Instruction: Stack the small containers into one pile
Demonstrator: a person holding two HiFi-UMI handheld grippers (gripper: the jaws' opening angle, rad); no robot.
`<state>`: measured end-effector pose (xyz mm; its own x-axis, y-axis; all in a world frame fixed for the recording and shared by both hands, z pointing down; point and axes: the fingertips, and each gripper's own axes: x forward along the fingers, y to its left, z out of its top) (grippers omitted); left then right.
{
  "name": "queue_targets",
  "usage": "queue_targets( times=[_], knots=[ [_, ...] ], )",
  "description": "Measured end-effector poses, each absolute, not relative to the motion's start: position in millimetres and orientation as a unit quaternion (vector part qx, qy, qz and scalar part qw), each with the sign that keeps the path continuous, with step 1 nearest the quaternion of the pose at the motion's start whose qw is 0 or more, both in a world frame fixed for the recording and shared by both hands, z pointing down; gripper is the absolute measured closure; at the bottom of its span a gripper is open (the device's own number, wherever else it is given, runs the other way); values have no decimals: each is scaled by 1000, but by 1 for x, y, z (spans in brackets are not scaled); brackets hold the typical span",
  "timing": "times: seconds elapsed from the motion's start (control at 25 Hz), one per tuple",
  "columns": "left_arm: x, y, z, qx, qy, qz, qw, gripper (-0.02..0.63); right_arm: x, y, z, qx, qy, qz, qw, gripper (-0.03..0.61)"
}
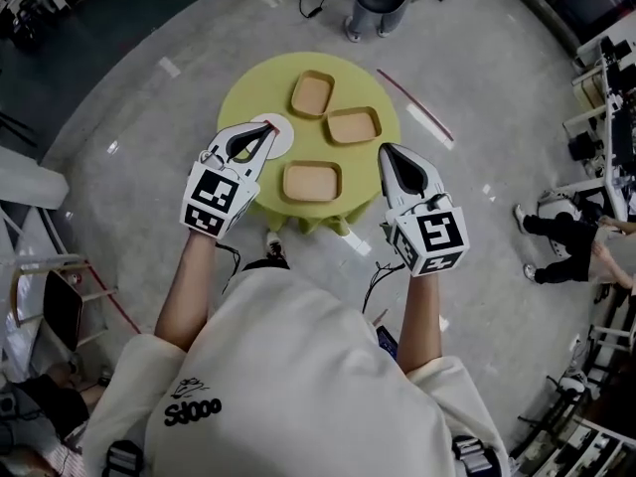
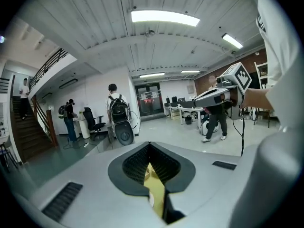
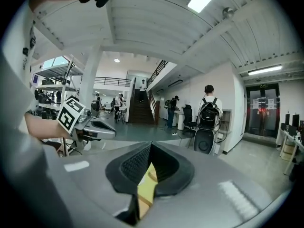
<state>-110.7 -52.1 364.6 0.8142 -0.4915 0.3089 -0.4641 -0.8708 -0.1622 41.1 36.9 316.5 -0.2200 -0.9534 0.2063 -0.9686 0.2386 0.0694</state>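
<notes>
Three small containers (image 1: 354,125) noted unstacked on table (image 1: 246,89); nearest container (image 1: 312,181) flanked by left gripper (image 1: 266,130) and right gripper (image 1: 386,151), jaws pressed together, nothing held.

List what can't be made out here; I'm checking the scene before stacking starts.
- White disc, head view: partly covered by the left gripper; lid or plate unclear.
- Containers, both gripper views: shut jaws leave only slivers of them and the table.
- Table legs, head view: hidden under its top.
</notes>
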Motion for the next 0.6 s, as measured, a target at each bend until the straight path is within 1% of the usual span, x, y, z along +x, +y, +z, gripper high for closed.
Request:
queue_targets(
  times=[0.2,0.36,0.48,0.6],
  knots=[
    [-99,-82,389,-957,221,-188,18,607,42,4,337,623,-770,66,121,568],
    [-99,-95,415,-957,206,-202,-3,607,37,-17,358,622,-768,103,114,568],
    [-93,-98,431,-956,205,-209,-20,607,43,-22,383,618,-765,140,111,568],
    [-80,-92,451,-953,199,-224,-38,607,57,-21,414,614,-760,172,126,568]
  ],
)
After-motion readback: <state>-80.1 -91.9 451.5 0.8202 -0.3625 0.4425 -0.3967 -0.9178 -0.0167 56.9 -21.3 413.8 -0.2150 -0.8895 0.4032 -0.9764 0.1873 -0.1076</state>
